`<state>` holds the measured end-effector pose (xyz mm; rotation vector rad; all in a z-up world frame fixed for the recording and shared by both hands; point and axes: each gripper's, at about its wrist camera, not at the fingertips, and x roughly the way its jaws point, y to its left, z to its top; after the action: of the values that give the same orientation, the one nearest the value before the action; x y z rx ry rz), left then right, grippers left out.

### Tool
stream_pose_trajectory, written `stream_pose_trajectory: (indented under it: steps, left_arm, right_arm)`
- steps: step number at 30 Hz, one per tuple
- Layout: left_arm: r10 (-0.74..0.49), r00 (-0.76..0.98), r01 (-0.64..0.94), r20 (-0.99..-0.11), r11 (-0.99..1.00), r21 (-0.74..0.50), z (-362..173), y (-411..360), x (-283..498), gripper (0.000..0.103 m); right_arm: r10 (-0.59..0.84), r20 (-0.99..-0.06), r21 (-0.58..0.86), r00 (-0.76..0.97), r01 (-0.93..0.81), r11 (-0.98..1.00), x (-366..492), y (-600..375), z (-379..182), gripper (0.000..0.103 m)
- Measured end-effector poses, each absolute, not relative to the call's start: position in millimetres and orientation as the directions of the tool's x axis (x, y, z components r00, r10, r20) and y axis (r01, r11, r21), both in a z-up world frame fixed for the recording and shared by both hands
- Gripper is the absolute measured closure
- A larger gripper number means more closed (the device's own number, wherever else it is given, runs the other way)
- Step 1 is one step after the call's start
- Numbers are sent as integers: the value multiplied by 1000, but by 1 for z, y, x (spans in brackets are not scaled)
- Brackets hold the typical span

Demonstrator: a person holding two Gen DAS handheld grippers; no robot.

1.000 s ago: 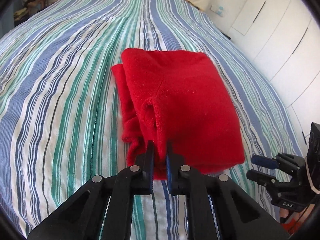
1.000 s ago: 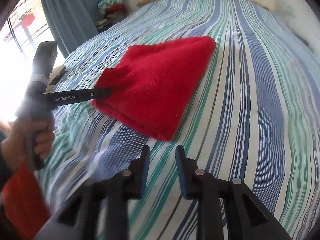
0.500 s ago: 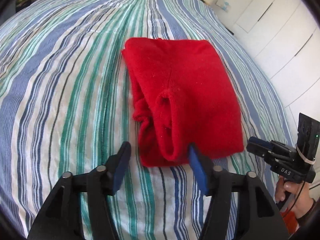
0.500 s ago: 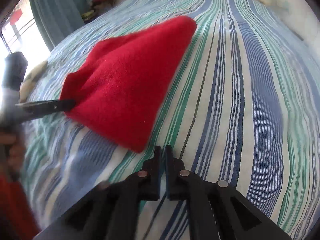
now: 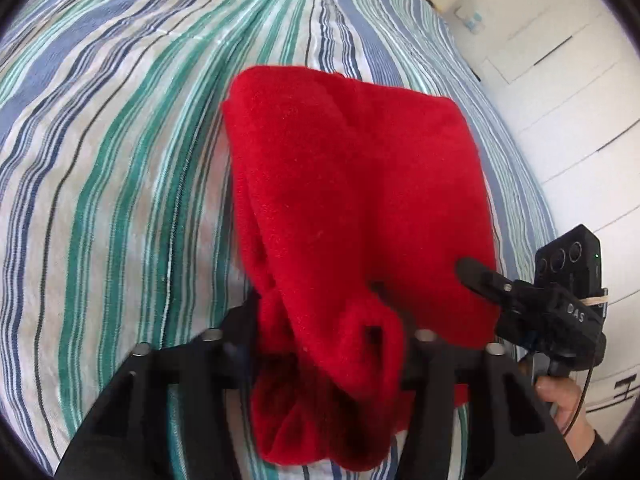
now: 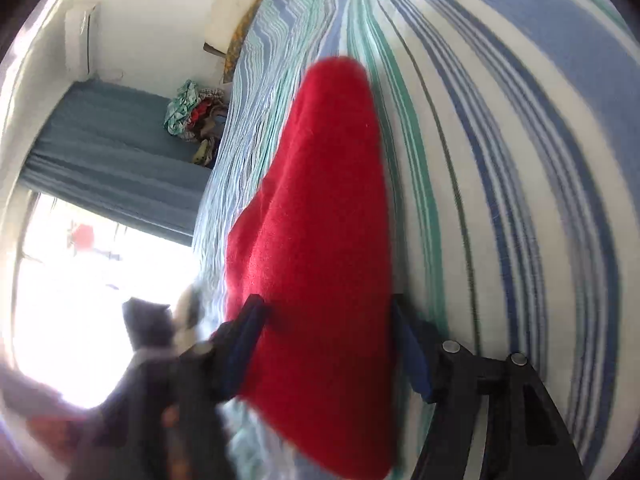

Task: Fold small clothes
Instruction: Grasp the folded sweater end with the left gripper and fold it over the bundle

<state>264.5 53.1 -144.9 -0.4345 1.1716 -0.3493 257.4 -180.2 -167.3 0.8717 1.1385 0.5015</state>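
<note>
Folded red fleece garment (image 5: pixel 352 208) on striped bed (image 5: pixel 120 160); left claw (image 5: pixel 320 356) closing around its bunched end, fingertips hidden; right claw (image 6: pixel 328 344) opening, straddling its blurred edge.

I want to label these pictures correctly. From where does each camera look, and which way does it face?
Left wrist: sits on the left tool, faces down at the red garment on the striped bed; the right tool and a hand show.
Right wrist: sits on the right tool, rolled sideways, faces along the garment toward a blue curtain.
Shared: garment, bed.
</note>
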Motion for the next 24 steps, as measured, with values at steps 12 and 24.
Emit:
stream_pose_trajectory:
  steps: [12,24]
  left_arm:
    - [-559,500,208,-662,819,-535,-20,44,277,81]
    - [-337,401,137,-852,942,-308,-91,20,262,61]
  right_arm:
    - [588,-648,613,484,-128,780,281,-166,-47,74]
    - [507,-705,555,496,-60,830,273,-183,-44,51]
